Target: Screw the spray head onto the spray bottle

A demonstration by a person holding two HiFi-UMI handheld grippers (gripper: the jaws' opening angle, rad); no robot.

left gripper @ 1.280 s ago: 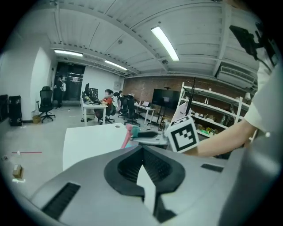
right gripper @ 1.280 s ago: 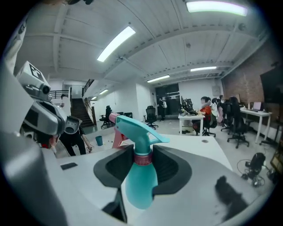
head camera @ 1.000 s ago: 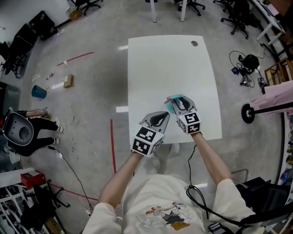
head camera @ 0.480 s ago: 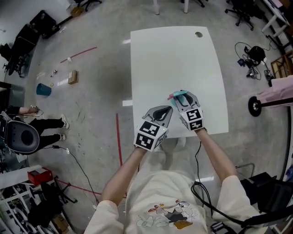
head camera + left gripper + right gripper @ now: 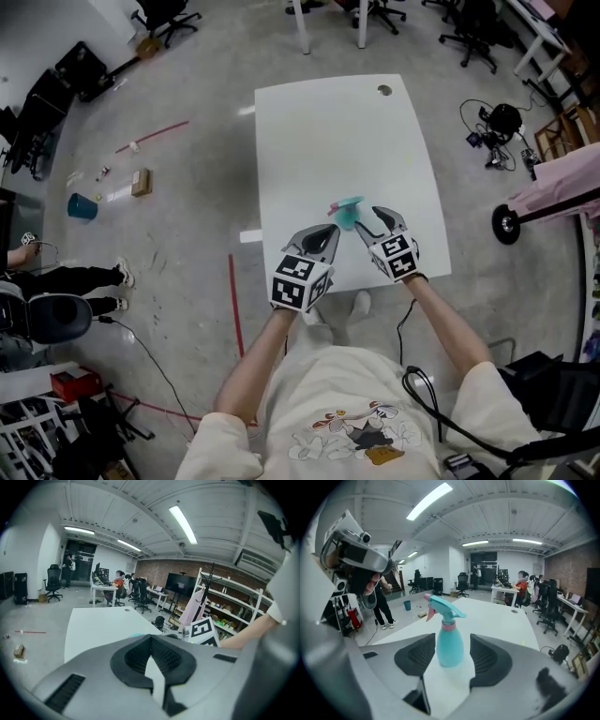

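- Since a second ago the right gripper [image 5: 373, 221] has drawn back a little from the teal plastic spray bottle [image 5: 450, 646], which then sat under its fingers in the head view and now shows clear of them.
- Its dark ribbed fingers [image 5: 487, 658] are opening. The bottle stands between them with a gap on each side, so neither pad presses on it.
- Upright on the white counter [image 5: 337, 131], the bottle carries its teal spray head [image 5: 443, 605] on a pink collar [image 5: 448, 626], with the pink trigger hanging under the nozzle.
- In the head view the bottle sits near the counter's front edge, just ahead of both grippers and between their tips.
- On the left gripper [image 5: 323, 239] the fingers [image 5: 173, 660] are pressed together with nothing between them. It hovers just left of the right gripper, apart from the bottle.
- Beside those closed fingers, the left gripper view catches the right gripper's cube with square markers [image 5: 204, 632].
- Further out, a round hole [image 5: 384, 91] marks the counter's far corner.
- Beyond the counter lies grey concrete floor [image 5: 187, 234], with a red tape line [image 5: 232, 305] and a small blue bucket [image 5: 81, 207] well off to the left.
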